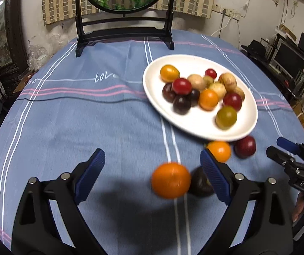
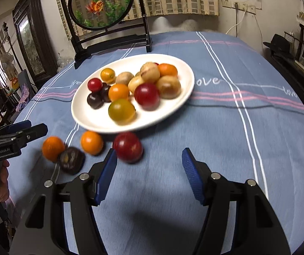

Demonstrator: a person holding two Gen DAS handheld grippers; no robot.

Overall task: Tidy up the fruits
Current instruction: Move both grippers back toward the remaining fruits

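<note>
A white plate [image 1: 152,78] [image 2: 79,110] holds several small fruits: orange, red, dark purple, tan and green-yellow. Loose on the blue cloth in front of it lie an orange fruit [image 1: 170,180] [image 2: 53,148], a dark purple fruit [image 1: 201,182] [image 2: 71,159], a second orange fruit [image 1: 219,150] [image 2: 91,142] and a red fruit [image 1: 245,146] [image 2: 127,146]. My left gripper [image 1: 152,176] is open, with the first orange fruit between its fingers and not touching them. My right gripper [image 2: 149,174] is open and empty, the red fruit just beyond its left finger [image 2: 107,174].
A round table with a blue striped cloth [image 1: 88,116] [image 2: 237,127]. A dark-framed round goldfish screen [image 1: 124,27] [image 2: 101,10] stands at the far edge. Furniture and a monitor [image 1: 290,61] stand past the right edge. The right gripper [image 1: 290,155] shows in the left wrist view.
</note>
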